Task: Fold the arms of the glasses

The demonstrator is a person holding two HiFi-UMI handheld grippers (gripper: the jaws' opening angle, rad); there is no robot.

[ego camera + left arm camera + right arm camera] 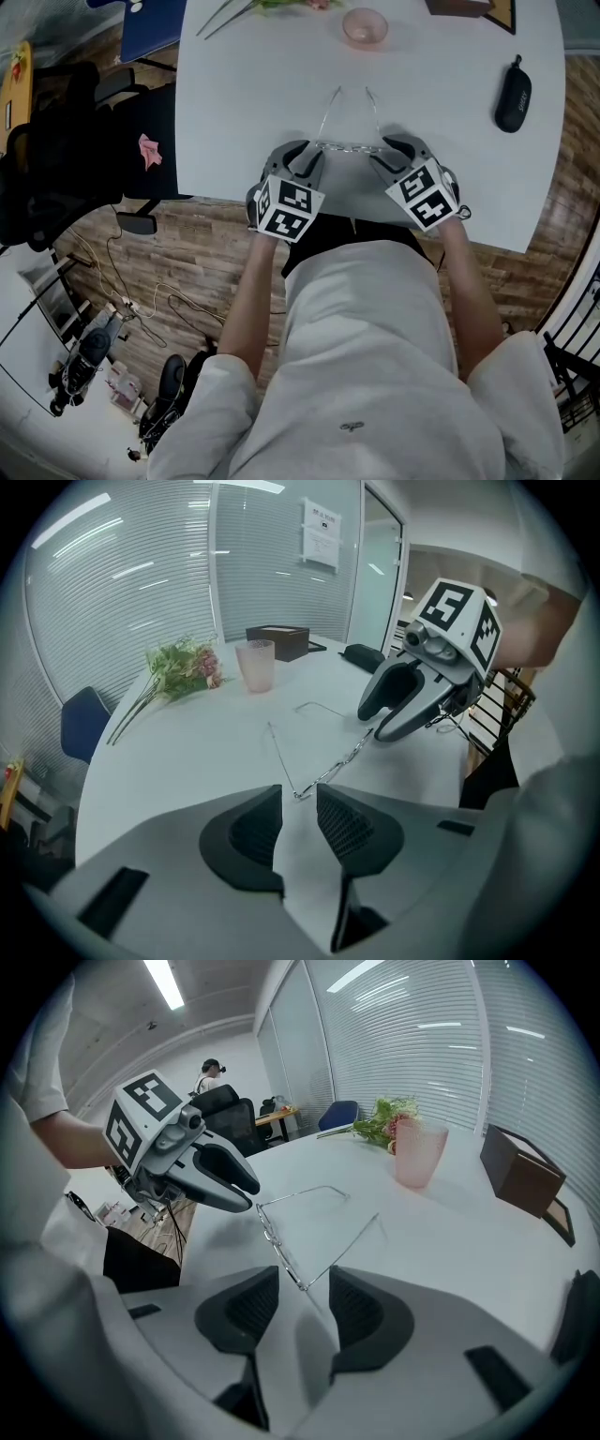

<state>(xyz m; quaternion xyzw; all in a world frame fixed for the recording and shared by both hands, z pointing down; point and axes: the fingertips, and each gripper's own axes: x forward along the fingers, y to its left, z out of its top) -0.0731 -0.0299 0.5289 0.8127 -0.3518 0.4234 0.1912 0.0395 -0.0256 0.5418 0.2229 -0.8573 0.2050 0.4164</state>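
White table [244, 103], wood floor below it. Far left: black chair [56, 159]. Left gripper [298, 794] is at the near table edge with its jaws slightly apart. One hinge corner of the glasses [349, 147] sits in the gap at the tips, not clamped. Glasses sit near the table's near edge between both grippers, arms unfolded and pointing away toward the pink cup [365, 26]. Right gripper [305, 1279] has its jaws spread wider, other hinge corner between the tips, no contact. Black case [513, 94] far right.

Office: glass walls with blinds [422, 1016], swivel chair [225, 1102], white table [281, 94].
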